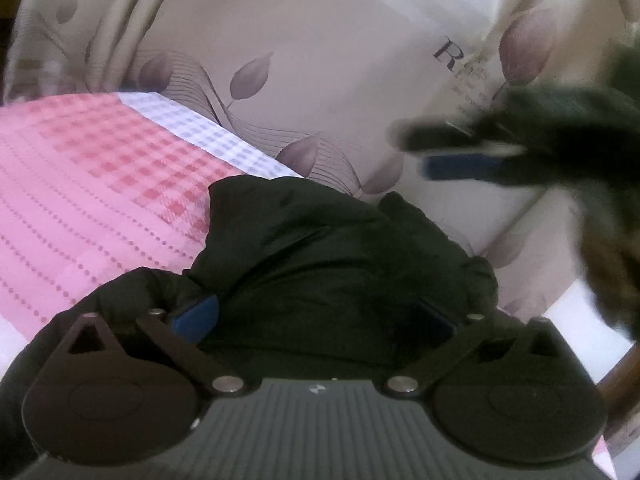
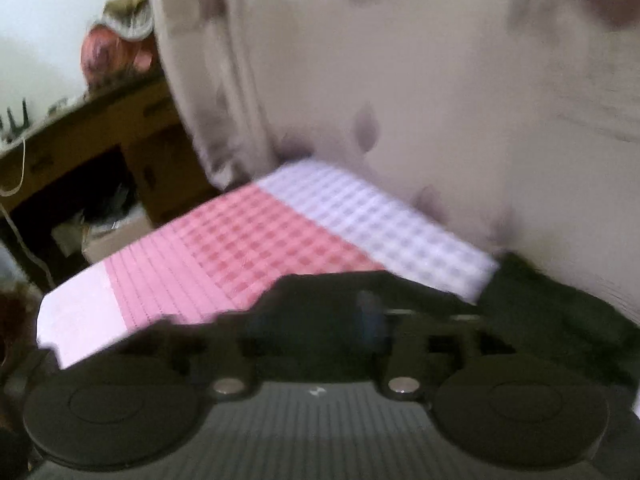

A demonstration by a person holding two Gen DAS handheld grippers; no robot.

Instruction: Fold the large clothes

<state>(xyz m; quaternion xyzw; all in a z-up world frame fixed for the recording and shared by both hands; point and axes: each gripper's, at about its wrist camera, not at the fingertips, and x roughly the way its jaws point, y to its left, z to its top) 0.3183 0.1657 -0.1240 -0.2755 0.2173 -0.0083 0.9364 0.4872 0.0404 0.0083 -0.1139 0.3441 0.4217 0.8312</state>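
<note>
A black puffy garment (image 1: pixel 328 256) lies bunched on the pink checked bed sheet (image 1: pixel 80 168). My left gripper (image 1: pixel 316 316) is open, its blue-padded fingers (image 1: pixel 198 314) spread wide with the garment's bulk between them. My right gripper (image 1: pixel 460 152) shows blurred at the right of the left wrist view, its fingers close together above the garment, a thin gap between them. In the right wrist view the right gripper (image 2: pixel 372 320) is blurred with its fingers together; whether cloth is between them is unclear. The garment (image 2: pixel 560 320) lies at the lower right there.
A beige leaf-print curtain or cover (image 1: pixel 320 60) hangs behind the bed. A brown wooden desk (image 2: pixel 92 140) with clutter stands beyond the bed's left edge. A dark wooden post (image 1: pixel 620 380) is at the lower right.
</note>
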